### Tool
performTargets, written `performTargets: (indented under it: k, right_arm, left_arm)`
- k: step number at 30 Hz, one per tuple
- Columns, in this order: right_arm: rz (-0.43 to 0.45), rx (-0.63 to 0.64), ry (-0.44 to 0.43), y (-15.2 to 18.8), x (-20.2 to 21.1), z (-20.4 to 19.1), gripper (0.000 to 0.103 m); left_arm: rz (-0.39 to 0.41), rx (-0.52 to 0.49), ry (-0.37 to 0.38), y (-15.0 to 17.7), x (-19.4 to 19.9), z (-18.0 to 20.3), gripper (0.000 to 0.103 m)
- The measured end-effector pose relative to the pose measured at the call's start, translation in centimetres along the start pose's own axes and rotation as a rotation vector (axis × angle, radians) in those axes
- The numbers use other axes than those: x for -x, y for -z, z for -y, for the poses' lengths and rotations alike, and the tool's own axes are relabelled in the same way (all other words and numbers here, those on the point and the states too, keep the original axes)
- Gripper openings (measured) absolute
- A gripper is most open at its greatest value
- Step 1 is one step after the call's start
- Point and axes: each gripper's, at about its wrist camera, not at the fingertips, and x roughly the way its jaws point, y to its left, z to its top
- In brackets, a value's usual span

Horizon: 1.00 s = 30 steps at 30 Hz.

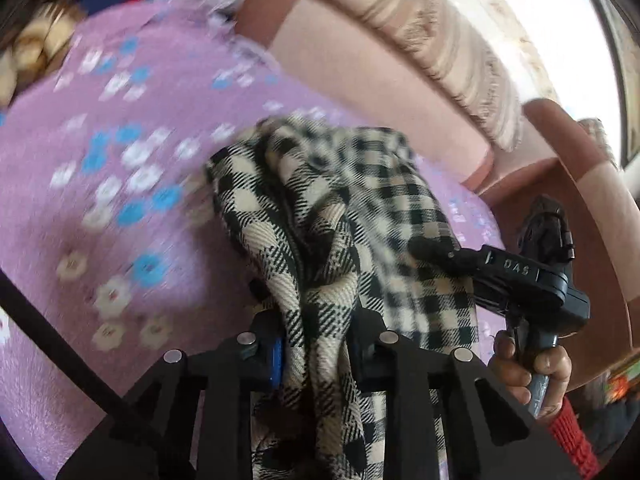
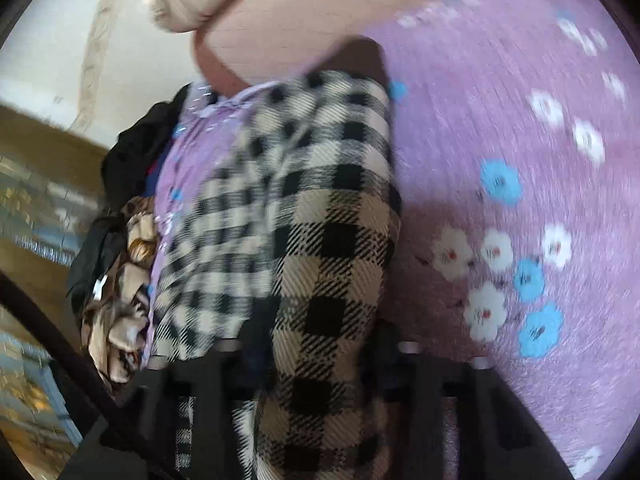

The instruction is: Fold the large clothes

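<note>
A black-and-cream checked cloth (image 1: 320,216) is bunched in hanging folds above a purple bedspread (image 1: 120,160) printed with white and blue flowers. The left gripper (image 1: 318,344) has its 2 fingers closed tight on a gathered fold of the cloth, which runs down between them and out past the bottom of the left wrist view. In that same view the right gripper (image 1: 436,248) reaches in from the right side, its dark fingers pressed into the cloth's right edge, with the person's right hand (image 1: 532,368) wrapped around its handle and a red knitted cuff (image 1: 572,440) at the wrist. From the right wrist camera the cloth (image 2: 312,220) fills the middle, and a thick fold of it passes down between the right gripper's (image 2: 316,354) 2 fingers, which are drawn in against it on both sides. The cloth sits near the bedspread's (image 2: 520,120) edge closest to a pink padded headboard (image 1: 360,64). A pile of other clothes (image 2: 120,264), brown, tan and black, lies just beside the bedspread's left edge in the right wrist view. Both views are blurred.
</note>
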Motion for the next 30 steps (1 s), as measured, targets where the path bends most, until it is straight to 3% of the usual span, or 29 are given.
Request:
performTargets:
  k: [3,4,6,8,9,11,16,18,22,26,28,30]
  right_arm:
    - [0.053,0.095,0.031,-0.9,2.7,-1.4,0.030]
    - [0.071,0.102,0.048,-1.2,3.2,-1.4,0.030]
    - [0.090,0.114,0.120,-1.8,3.4,-1.0,0.032]
    - [0.050,0.137,0.237,-1.6,1.9,-0.6,0.043]
    - [0.018,0.156,0.285,-1.2,0.9,-0.5,0.048]
    - [0.046,0.188,0.335,-0.3,1.0,-0.6,0.057]
    - [0.193,0.321,0.444,2.5,5.4,-4.5,0.057]
    - [0.241,0.376,0.447,3.4,7.2,-5.8,0.057]
    - [0.253,0.419,0.385,5.4,9.2,-7.9,0.044]
    - [0.206,0.451,0.352,8.5,7.4,-8.3,0.036]
    - [0.154,0.452,0.356,10.7,6.1,-7.3,0.036]
    - [0.106,0.434,0.366,12.9,4.7,-5.9,0.036]
  left_arm:
    - [0.037,-0.056,-0.026,-0.7,-0.2,2.1,0.025]
    - [0.028,-0.062,-0.067,-0.7,-1.2,2.3,0.028]
    - [-0.006,-0.048,-0.153,-0.5,-2.9,1.7,0.050]
    - [-0.047,0.016,-0.173,0.1,-4.1,0.1,0.060]
    - [-0.048,0.036,-0.158,0.2,-3.9,-0.5,0.061]
    - [-0.045,0.064,-0.147,0.0,-2.9,-0.9,0.061]
    - [-0.003,0.013,-0.243,0.0,-0.3,-0.7,0.061]
    - [-0.011,0.011,-0.265,0.4,0.0,-1.0,0.062]
    - [-0.031,0.032,-0.289,1.8,1.1,-2.7,0.062]
    - [-0.038,-0.025,-0.462,3.1,1.6,-3.9,0.062]
    - [-0.044,-0.004,-0.480,3.4,2.1,-4.9,0.062]
    - [-0.020,0.046,-0.444,3.4,3.3,-5.9,0.062]
